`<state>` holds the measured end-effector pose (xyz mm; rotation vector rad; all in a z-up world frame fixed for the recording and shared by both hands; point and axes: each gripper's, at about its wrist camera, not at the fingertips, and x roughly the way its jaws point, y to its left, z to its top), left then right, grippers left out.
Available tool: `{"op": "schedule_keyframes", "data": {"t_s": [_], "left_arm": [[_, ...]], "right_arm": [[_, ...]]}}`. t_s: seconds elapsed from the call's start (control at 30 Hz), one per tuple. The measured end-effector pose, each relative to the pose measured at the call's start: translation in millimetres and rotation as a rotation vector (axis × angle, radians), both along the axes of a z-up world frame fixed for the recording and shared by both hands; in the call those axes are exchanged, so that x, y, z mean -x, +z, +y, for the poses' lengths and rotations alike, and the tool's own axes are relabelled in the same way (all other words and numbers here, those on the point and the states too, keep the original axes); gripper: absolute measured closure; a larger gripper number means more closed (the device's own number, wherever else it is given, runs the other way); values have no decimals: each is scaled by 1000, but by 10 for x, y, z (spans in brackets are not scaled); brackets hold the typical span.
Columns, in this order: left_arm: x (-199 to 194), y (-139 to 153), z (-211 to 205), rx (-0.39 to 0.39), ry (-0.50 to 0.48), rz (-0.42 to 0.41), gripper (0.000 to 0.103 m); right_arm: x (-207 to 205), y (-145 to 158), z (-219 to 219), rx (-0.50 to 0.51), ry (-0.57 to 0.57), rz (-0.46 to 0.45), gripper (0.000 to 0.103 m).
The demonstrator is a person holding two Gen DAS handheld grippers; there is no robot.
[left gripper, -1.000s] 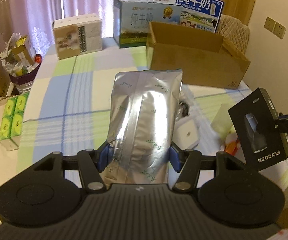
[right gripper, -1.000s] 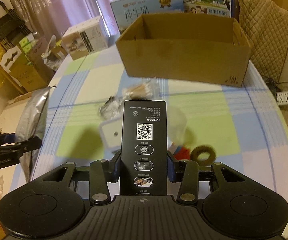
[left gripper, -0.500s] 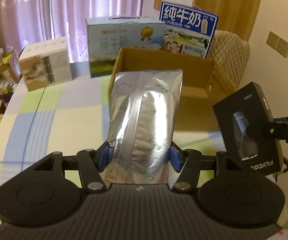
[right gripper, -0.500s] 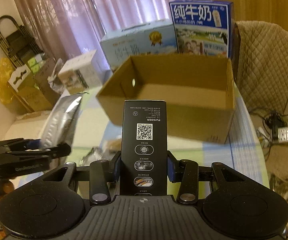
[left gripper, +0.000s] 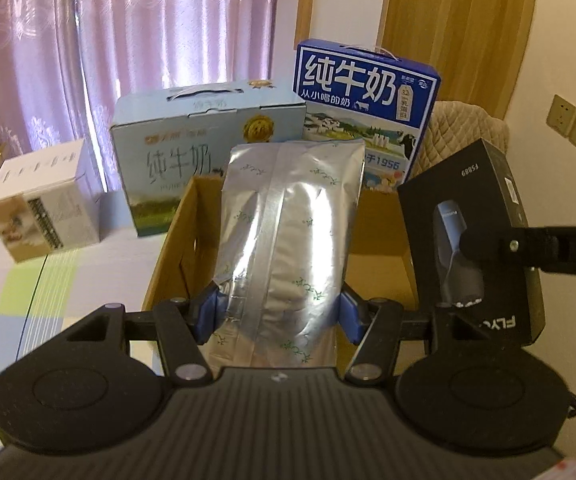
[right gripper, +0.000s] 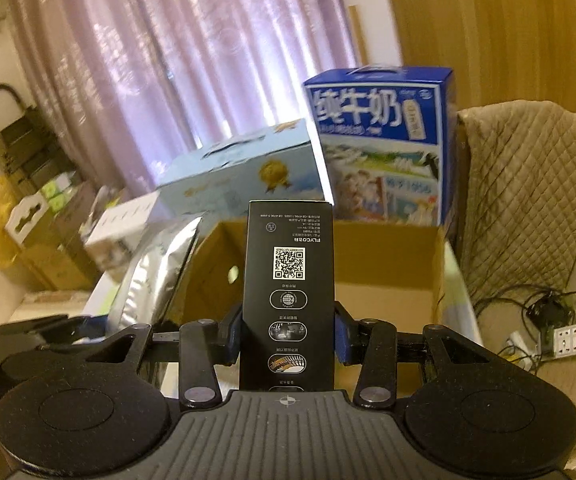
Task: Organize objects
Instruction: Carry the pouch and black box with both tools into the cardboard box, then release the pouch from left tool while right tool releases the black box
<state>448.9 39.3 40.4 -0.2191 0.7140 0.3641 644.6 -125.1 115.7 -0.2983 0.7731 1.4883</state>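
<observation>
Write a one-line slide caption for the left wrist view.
Left claw grips a crinkled silver foil pouch above an open brown cardboard box, beside a black shaver carton.

We look through two fisheye cameras, one seated behind each gripper's fingers, both tilted downward and facing the far curtain (left gripper: 159, 40). Our left view sits close over the open cardboard box (left gripper: 175, 240), with a silver pouch (left gripper: 288, 240) filling its centre. Our right view looks from just beside it, on the right, at the same cardboard box (right gripper: 388, 272), with a black carton (right gripper: 288, 280) upright in front of the lens. Both views share the box, the blue milk case (left gripper: 364, 92) and the pale blue case (left gripper: 191, 148); each also catches the other's load at its edge.
</observation>
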Motion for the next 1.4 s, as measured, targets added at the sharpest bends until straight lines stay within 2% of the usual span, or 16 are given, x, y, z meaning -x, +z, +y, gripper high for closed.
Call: {"op": "schedule_keyframes", "data": {"t_s": [0.2,0.5,0.77,1.0,1.07,1.13,1.23,1.3,1.4], "left_arm": [[-435,-96,126,21,12,17,48],[-980,-383,222,49,24,62,48],[-1265,-689,257,116,36,150,48],[-1426,-871,291,160,72,188,48],[-1444,-905,272,167,100,202,45],[-1459,-943,269,183,138,217,31],[-1430,-935,242,180,154,206,29],[-1413,-901,201,147,224,209,27],[-1362,-841,144,121,267,208,27]], "right_arm": [[-256,-165,380,30,-54,-6,63],[-457,-645,746,134,-86,22,63],[-565,-958,911,204,-98,46,63],[-643,-1066,979,228,-113,64,63],[-648,-1079,988,232,-115,68,63],[-645,-1091,997,237,-118,70,63],[-642,-1116,1004,246,-120,75,63],[-632,-1128,1004,252,-120,74,63],[-620,-1138,1012,257,-123,80,63]]}}
